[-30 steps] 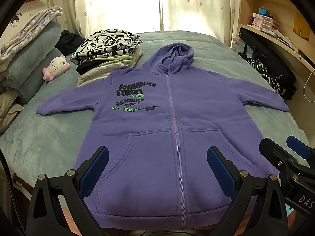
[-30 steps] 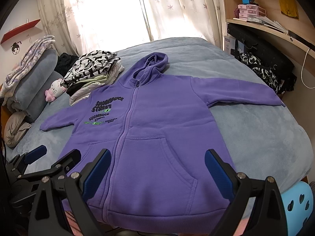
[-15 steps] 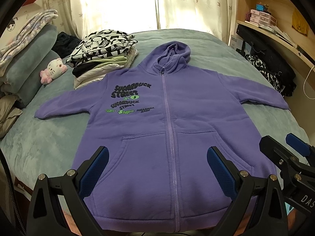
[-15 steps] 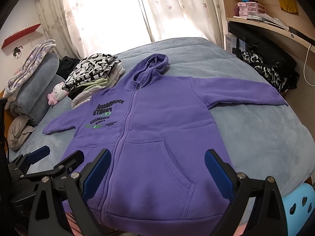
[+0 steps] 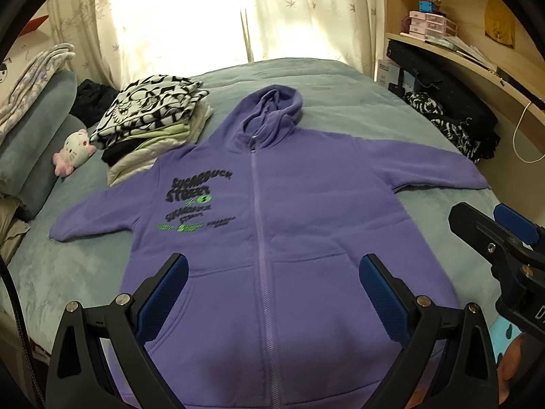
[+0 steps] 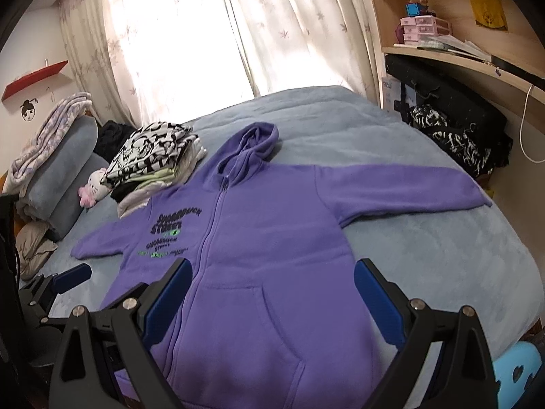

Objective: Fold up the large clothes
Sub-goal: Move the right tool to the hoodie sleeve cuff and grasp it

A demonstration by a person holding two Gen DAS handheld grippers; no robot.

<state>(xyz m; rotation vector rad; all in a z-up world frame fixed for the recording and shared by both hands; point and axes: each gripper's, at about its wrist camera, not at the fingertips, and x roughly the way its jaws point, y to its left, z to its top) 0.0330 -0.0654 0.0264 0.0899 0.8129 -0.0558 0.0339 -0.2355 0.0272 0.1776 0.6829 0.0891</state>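
Looking, left wrist view: I see the purple zip hoodie (image 5: pixel 272 238) spread face-up across the centre of the frame on the grey-green bed (image 5: pixel 340 102), zipped shut, hood toward the window, both sleeves out sideways.
Left gripper (image 5: pixel 272 289): spread wide, empty, hovering over the hem and pockets at lower centre.
Right gripper in this view (image 5: pixel 494 231): only its tip enters at the right edge; I cannot tell its spread from here.
Neighbours: a stack of folded clothes (image 5: pixel 153 119) at upper left, just beside the hoodie's shoulder; a cat plush (image 5: pixel 73 151) further left.

Right wrist view: hoodie fills the middle and lower frame; its long sleeve (image 6: pixel 408 187) reaches toward the right edge.
Right gripper here: spread wide over the pocket, gripping nothing.
Step, my judgement: folding has not begun; sleeves come first.
Doing it well: I would pinch each cuff through both layers, lay the sleeves flat over the chest, and keep the side seams straight and clear of the stack.
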